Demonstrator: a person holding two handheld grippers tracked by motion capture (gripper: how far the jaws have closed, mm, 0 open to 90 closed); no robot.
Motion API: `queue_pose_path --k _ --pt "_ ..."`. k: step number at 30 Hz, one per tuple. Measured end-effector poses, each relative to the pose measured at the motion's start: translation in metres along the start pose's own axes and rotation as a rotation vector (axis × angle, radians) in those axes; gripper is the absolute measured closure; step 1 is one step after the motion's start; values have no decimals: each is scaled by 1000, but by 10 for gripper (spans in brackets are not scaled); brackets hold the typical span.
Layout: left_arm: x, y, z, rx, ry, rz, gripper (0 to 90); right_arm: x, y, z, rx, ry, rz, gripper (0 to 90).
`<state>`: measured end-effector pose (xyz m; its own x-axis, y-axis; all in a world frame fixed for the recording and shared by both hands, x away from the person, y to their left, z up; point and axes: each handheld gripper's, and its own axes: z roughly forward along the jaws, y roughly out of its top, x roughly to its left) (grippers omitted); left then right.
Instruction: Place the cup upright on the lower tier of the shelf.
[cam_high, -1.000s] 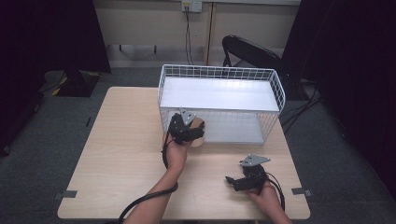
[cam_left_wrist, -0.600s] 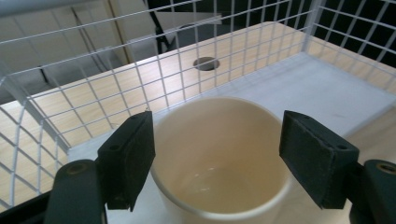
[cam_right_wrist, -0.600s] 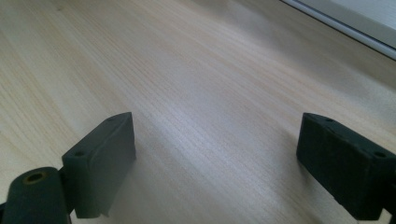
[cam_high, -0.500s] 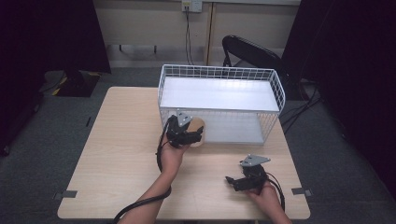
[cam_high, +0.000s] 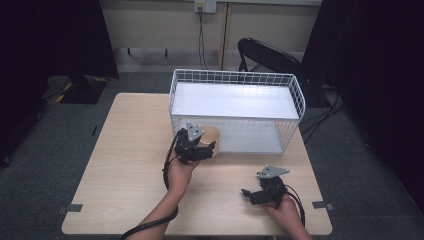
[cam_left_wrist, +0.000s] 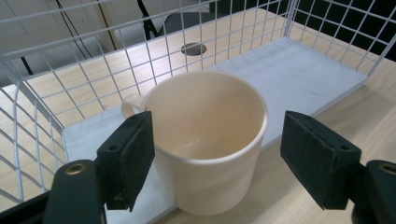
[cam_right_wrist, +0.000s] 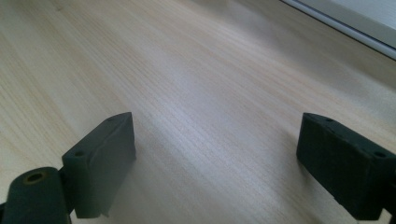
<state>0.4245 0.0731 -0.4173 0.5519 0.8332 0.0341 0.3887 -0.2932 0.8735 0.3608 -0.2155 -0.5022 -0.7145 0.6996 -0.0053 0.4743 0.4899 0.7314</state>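
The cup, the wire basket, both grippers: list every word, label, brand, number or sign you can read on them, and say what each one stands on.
None can be read.
cup: plain cream, no print on the side or inside that shows.
wire basket: bare white wire and a plain white floor.
left gripper, right gripper: black pads and grey plates, no markings legible.
table: bare wood grain.

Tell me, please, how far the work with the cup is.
Done: the cup is at the basket's front edge. In hand: it sits between the left tool's open jaws, one pad touching it, the other apart. The right tool is open over the table. Left: probably setting the cup inside the basket, which holds nothing yet.
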Motion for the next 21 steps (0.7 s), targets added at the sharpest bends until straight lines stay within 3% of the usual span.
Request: queue_pose_path --k 10,13,21 --pt "4 -12 12 36 9 -42 276 0 0 0 0 0 0 111" --pt "3 -15 16 57 17 -36 284 0 0 0 0 0 0 111" --pt "1 -15 28 63 24 -63 330 0 0 0 0 0 0 111"
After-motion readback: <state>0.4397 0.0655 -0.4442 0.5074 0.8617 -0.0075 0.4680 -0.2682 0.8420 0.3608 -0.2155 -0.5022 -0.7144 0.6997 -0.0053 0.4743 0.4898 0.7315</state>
